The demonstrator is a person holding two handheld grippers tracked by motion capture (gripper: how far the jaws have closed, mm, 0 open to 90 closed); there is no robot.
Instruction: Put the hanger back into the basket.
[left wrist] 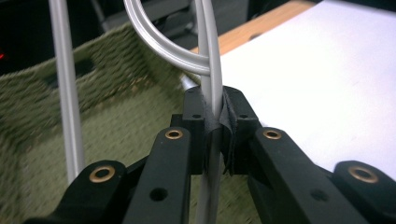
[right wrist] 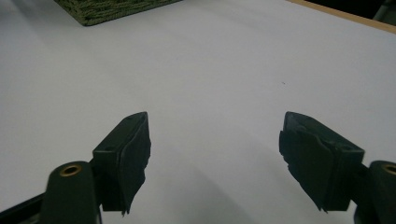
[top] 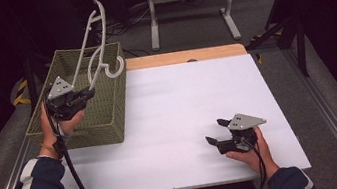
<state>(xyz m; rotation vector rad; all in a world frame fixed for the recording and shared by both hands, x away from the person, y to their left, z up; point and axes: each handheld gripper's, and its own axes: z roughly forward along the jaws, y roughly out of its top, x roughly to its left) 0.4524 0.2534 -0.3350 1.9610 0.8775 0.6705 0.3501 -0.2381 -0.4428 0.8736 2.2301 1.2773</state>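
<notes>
Grey hanger clamped in left claw over basket, right claw agape, well apart.

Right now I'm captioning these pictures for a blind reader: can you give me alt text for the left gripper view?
The left tongs are shut on a thin bar of a pale grey plastic clothes hanger, whose curved hook loops just above the black jaws. Behind it sits an olive-green woven basket, with the white table top to the right.

gripper clamping hanger, basket below
</notes>
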